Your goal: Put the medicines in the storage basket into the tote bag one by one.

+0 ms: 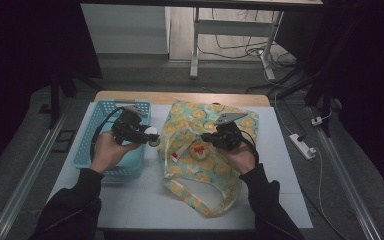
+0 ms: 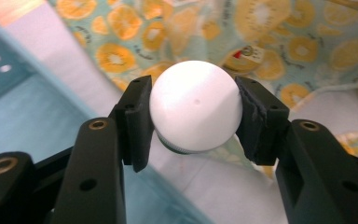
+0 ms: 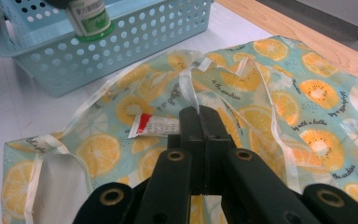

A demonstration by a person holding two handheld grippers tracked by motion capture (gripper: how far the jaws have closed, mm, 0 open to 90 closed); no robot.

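The left gripper (image 1: 147, 135) was clenched on a small bottle (image 2: 195, 105), its white cap squeezed between the two pads, and it hung over the table's (image 1: 140, 197) bare strip between the blue basket (image 1: 91, 127) and the fruit-print bag (image 1: 200, 172), with the basket at about nine o'clock of the bottle and the bag at three. In the right gripper view the bottle's green-labelled body (image 3: 89, 18) showed up at eleven o'clock, in front of the basket's wall. The right gripper (image 1: 211, 137) lay over the bag with its jaws shut tight on the bag's pale edge strap (image 3: 189, 86), apparently pinching the mouth so it could be lifted. A small red-and-white packet (image 3: 154, 125) lay on the cloth just at nine o'clock of those jaws. By my reading, the step in hand was carrying the bottle from the basket across to the bag. The next move looked to call for the right gripper raising the strap enough to open a gap, and the left one bringing the bottle over that gap before letting go; whether the mouth was already open I couldn't tell.
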